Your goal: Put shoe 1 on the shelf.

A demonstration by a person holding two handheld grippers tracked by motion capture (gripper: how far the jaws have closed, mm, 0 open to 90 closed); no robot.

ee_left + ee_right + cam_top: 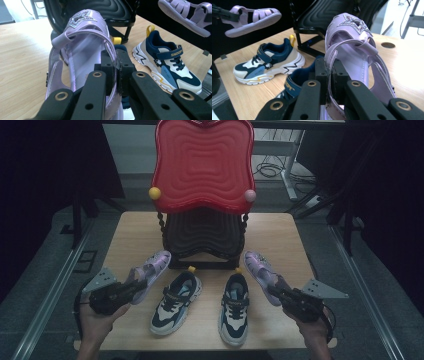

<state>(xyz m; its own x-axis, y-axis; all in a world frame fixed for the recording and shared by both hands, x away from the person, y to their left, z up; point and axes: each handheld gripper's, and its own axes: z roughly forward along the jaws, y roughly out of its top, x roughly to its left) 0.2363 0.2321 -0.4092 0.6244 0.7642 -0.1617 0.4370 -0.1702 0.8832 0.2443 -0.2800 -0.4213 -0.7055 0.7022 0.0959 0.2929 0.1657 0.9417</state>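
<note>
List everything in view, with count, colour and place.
Sandals: two, lilac with a glittery star; left sandal and right sandal, each at an outer side of the table, clamped by its strap.
Sneakers: two, navy, white and beige; left sneaker and right sneaker, on the table between the sandals.
Shoe rack: one, red top shelf, black lower shelf, at the table's far edge.
Table: one, light wood.
Hand-held grippers: two, black; left hand-held gripper, right hand-held gripper.
</note>
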